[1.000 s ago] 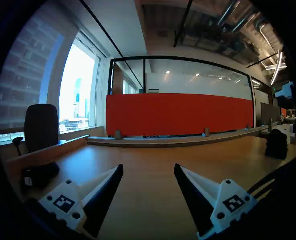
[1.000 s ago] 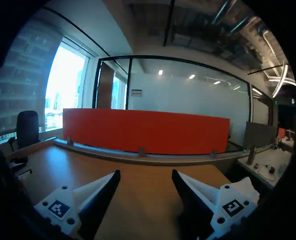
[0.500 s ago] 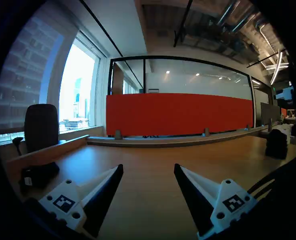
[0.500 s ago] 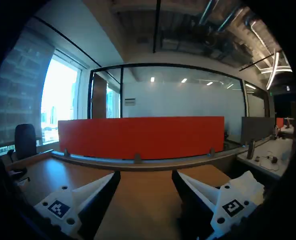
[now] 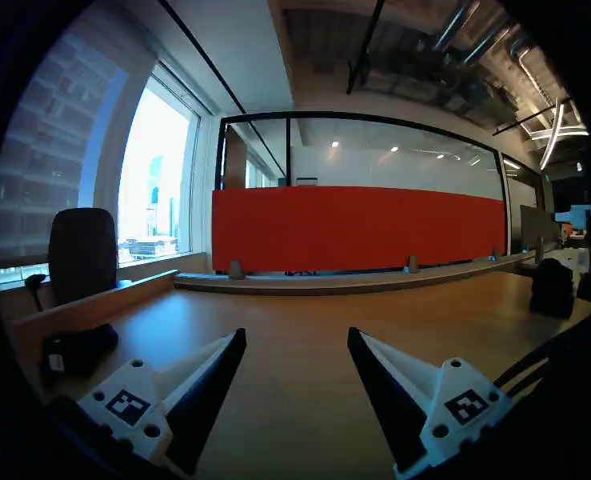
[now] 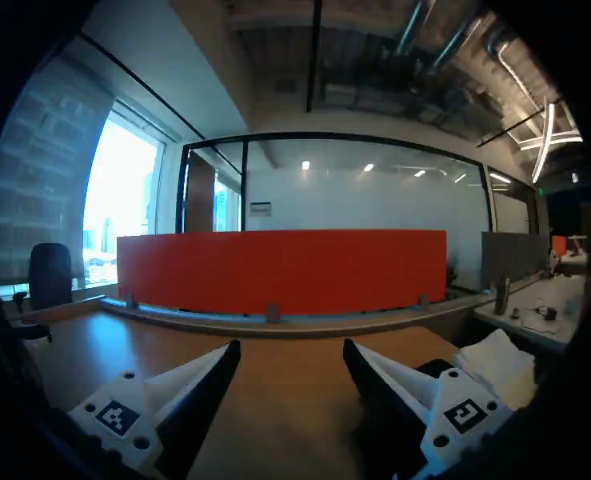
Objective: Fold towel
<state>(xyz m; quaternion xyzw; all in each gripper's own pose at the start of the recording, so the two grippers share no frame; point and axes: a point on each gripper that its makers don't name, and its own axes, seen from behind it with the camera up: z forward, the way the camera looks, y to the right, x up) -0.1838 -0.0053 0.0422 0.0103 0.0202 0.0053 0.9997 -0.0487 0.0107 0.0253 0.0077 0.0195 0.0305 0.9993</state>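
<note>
You swing the right hand-held gripper [image 6: 291,344], fingers apart and empty, so the white towel [image 6: 499,364] shows fuller beside its right finger at the edge of the surface [image 6: 295,384], while the left hand-held gripper [image 5: 295,332] stays put, equally apart: the fold has yet to begin.

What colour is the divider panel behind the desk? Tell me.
Divider panel: solid orange-red; left gripper view shows it best.

The worktop [image 5: 295,320] is smooth, faintly glossy wood, the red divider [image 5: 359,228] matt, the towel [image 6: 499,364] soft white cloth.
</note>
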